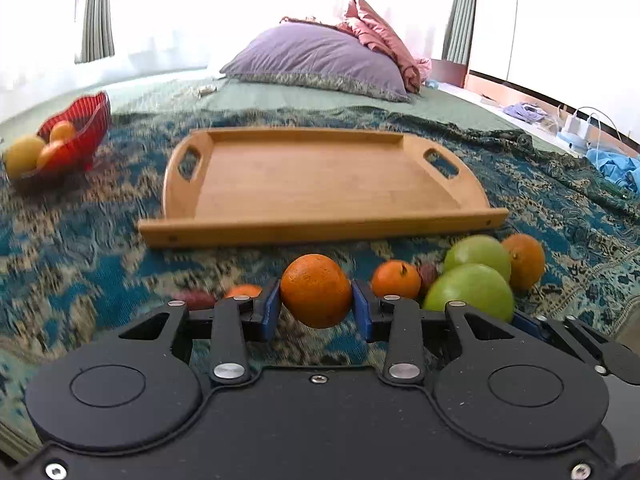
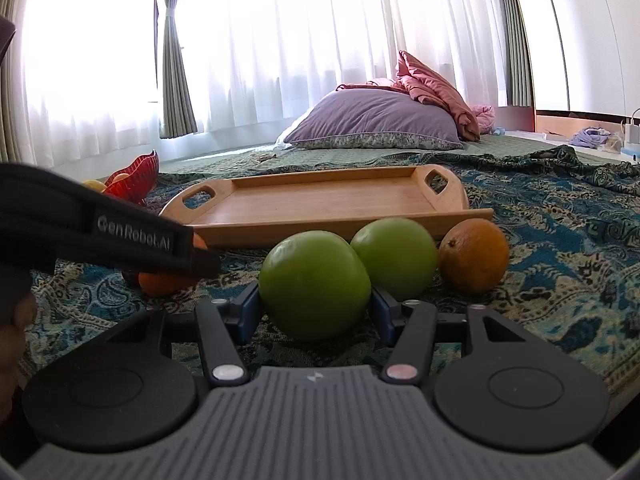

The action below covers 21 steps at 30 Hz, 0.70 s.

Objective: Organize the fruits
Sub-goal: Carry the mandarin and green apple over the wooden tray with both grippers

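My left gripper (image 1: 316,308) is shut on an orange (image 1: 316,290), its blue pads pressing both sides, just in front of the wooden tray (image 1: 320,228). My right gripper (image 2: 316,314) is shut on a green apple (image 2: 314,286) that rests on the patterned bedspread. Behind that apple lie a second green apple (image 2: 394,256) and a large orange (image 2: 474,254). In the left wrist view a small orange (image 1: 396,280) lies right of the held one, and another orange (image 1: 242,291) peeks from behind the left finger. The tray holds nothing.
A red bowl (image 1: 80,132) with oranges and a yellow fruit stands at the far left. A purple pillow (image 1: 320,60) and a pink blanket (image 1: 380,36) lie beyond the tray. Chargers with cables (image 1: 576,128) and blue cloth (image 1: 616,168) are at the right edge.
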Available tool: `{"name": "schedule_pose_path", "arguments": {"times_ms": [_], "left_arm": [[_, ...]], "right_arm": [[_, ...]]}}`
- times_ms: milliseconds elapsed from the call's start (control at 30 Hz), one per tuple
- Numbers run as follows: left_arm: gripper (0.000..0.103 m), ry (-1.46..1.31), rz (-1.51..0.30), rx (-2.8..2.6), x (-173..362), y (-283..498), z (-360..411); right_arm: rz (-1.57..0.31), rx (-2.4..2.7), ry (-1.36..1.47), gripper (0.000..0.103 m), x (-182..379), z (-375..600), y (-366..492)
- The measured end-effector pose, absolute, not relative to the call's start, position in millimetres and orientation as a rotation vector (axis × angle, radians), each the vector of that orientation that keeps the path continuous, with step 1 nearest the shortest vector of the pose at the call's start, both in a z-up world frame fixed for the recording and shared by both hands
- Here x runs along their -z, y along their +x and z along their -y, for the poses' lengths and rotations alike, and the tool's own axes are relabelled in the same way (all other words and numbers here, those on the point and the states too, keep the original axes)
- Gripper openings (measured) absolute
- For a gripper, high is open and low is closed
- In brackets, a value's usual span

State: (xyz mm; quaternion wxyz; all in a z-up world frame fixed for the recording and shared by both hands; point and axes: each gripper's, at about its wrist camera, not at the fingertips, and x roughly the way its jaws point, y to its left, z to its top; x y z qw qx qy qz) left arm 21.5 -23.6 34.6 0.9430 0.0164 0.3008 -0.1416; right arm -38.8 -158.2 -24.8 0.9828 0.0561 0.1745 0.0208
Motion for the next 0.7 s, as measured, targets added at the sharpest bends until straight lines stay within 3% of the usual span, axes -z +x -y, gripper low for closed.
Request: {"name": "schedule_pose_path", "arguments": {"times_ms": [700], "left_arm": [[0.035, 0.003, -0.599, 0.252, -64, 93, 4]], "right_arm": [[-0.32, 0.033, 0.135, 0.059, -18, 189, -1]]}}
